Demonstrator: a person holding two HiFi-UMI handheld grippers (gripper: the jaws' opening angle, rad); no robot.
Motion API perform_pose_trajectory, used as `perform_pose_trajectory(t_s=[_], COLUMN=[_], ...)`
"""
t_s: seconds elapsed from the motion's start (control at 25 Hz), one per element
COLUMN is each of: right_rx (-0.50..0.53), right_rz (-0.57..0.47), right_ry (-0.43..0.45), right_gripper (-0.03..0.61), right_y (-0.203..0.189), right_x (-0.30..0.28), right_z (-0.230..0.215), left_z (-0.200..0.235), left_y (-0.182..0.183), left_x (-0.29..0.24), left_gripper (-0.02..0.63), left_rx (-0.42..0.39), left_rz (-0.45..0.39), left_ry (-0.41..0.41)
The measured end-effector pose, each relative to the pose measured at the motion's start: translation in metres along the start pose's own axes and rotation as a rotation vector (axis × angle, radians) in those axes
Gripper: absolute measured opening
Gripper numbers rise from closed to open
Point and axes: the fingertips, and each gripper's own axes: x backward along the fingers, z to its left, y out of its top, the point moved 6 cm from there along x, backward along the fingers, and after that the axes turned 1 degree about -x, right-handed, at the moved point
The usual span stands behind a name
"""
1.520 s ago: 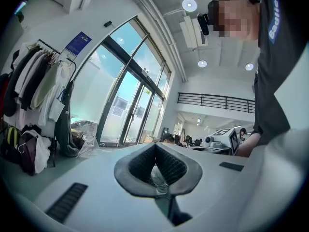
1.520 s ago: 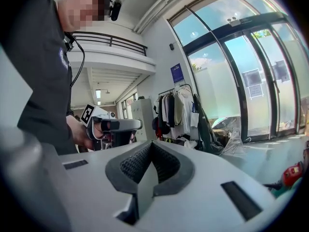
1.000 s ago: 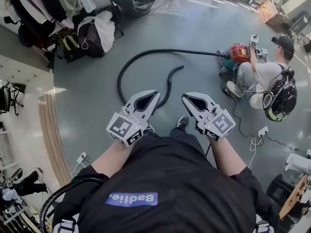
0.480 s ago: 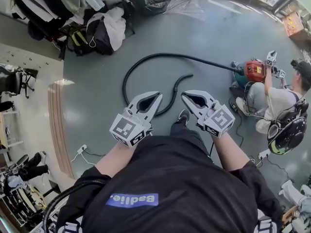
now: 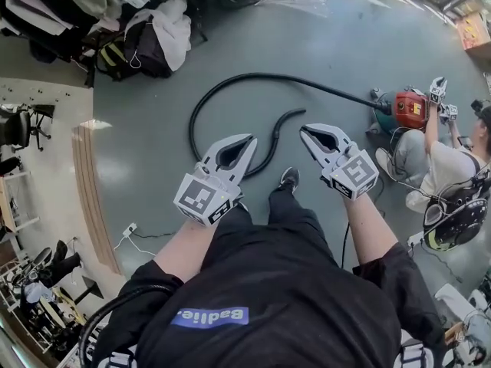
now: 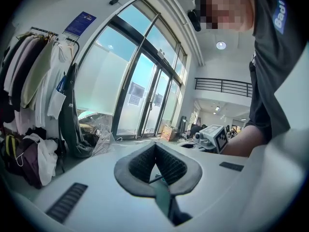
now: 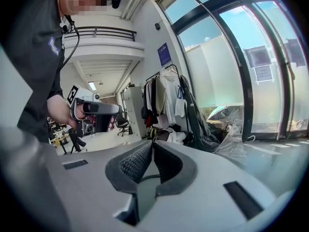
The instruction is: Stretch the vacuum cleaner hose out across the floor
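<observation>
A long black vacuum hose [image 5: 230,78] lies on the grey floor. It runs from the red and green vacuum cleaner [image 5: 406,107] leftward, bends into a wide loop and ends in a curved free end [image 5: 285,119] ahead of my shoe. My left gripper [image 5: 252,139] hangs above the loop's near side and hides part of it; its jaws are shut with nothing in them. My right gripper [image 5: 304,129] is held just right of the free end, also shut and empty. The left gripper view [image 6: 155,145] and the right gripper view [image 7: 152,143] both show the pads meeting.
A person [image 5: 449,167] sits on the floor by the vacuum cleaner holding other grippers. Bags and clothes [image 5: 146,44] are heaped at the upper left below a clothes rack. A power strip [image 5: 129,232] with cable lies at the left. Glass doors [image 6: 140,95] close off the far side.
Both grippers have moved forward over the floor towards the hose and spread a little apart. The head view has shifted, so the vacuum cleaner sits further right. The hose keeps its shape.
</observation>
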Motion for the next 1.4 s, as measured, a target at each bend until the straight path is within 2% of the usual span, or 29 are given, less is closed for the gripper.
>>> perform_pose_trajectory(t_s=[0.16,0.32,0.52,0.72,0.96,1.08,1.28,1.4], right_rx=[0.047,0.067,0.07,0.072,0.118,0.153,0.252,0.353], right_rz=[0.027,0.09,0.144,0.171,0.188,0.221,0.329,0.431], right_ry=[-0.032,-0.078,-0.113,-0.13,-0.132,-0.126,-0.092,-0.057], right_gripper=[0.003,0.011,0.048,0.064,0.086,0.105,0.146,0.172], right_y=[-0.021,-0.067,-0.13,-0.208,-0.306,-0.365,-0.465,-0.526], right_x=[-0.027,-0.042,-0.061,-0.085,-0.138,-0.158,-0.2,-0.222], right_z=[-0.017,-0.042,-0.074,-0.106,-0.151,-0.176,-0.216,-0.24], left_z=[0.032,0.05,0.076,0.09,0.115,0.126,0.156,0.171], left_y=[-0.021,-0.039,-0.072,-0.119,-0.204,-0.255,-0.336,-0.38], left_x=[-0.008,-0.017,-0.042,-0.078,-0.111,-0.135,-0.163,-0.172], left_gripper=[0.008,0.008,0.008,0.008,0.008,0.008,0.008,0.008], left_rx=[-0.013,-0.049,-0.052,-0.09,-0.16,-0.151,-0.175,-0.196], left_rz=[0.056,0.087,0.055,0.008,-0.026,-0.031,-0.052,-0.069], left_ry=[-0.018,-0.035,-0.039,-0.094,-0.154,-0.176,-0.211,-0.209])
